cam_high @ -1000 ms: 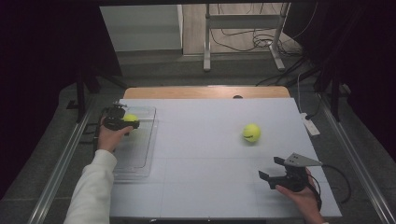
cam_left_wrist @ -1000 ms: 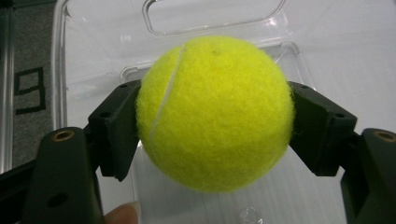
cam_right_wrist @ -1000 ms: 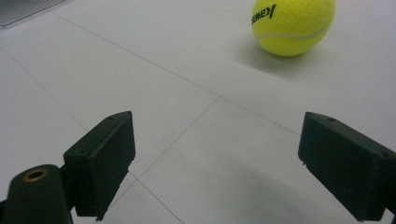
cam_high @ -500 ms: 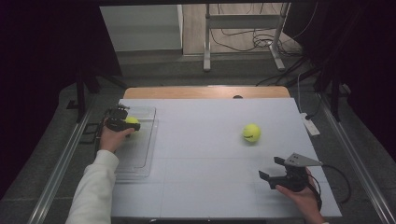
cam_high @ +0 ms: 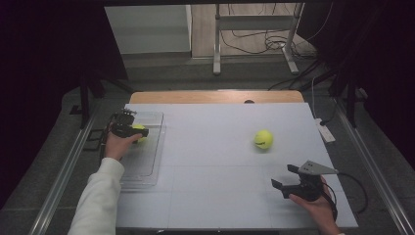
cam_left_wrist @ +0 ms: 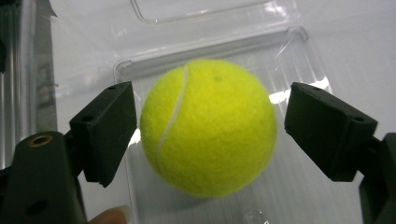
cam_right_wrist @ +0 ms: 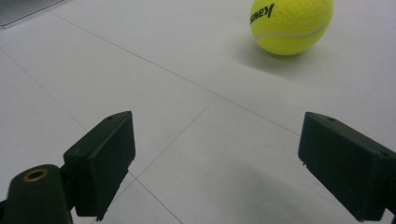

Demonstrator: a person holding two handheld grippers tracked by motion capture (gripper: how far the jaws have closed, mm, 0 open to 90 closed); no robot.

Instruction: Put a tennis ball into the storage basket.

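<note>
Left hand-held gripper (cam_left_wrist: 205, 135): jaws have just been opening; pads now clear of the tennis ball (cam_left_wrist: 208, 126) between them.
Ball's place: resting in the clear plastic tray (cam_left_wrist: 299, 42) under the jaws.
Right hand-held gripper (cam_right_wrist: 224, 163): wide open, empty; second tennis ball (cam_right_wrist: 292, 23) ahead on the counter (cam_right_wrist: 140, 70).
Risk: the released ball may roll if nudged on withdrawal.

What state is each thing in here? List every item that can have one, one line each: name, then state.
Left gripper: jaws have just been opening, now apart and clear of the ball between them.
Ball in the tray: released, resting in the tray.
Clear plastic tray: flat on the table, holding one ball.
Second ball: loose on the table, untouched.
Right gripper: jaws open, nothing between them.
</note>
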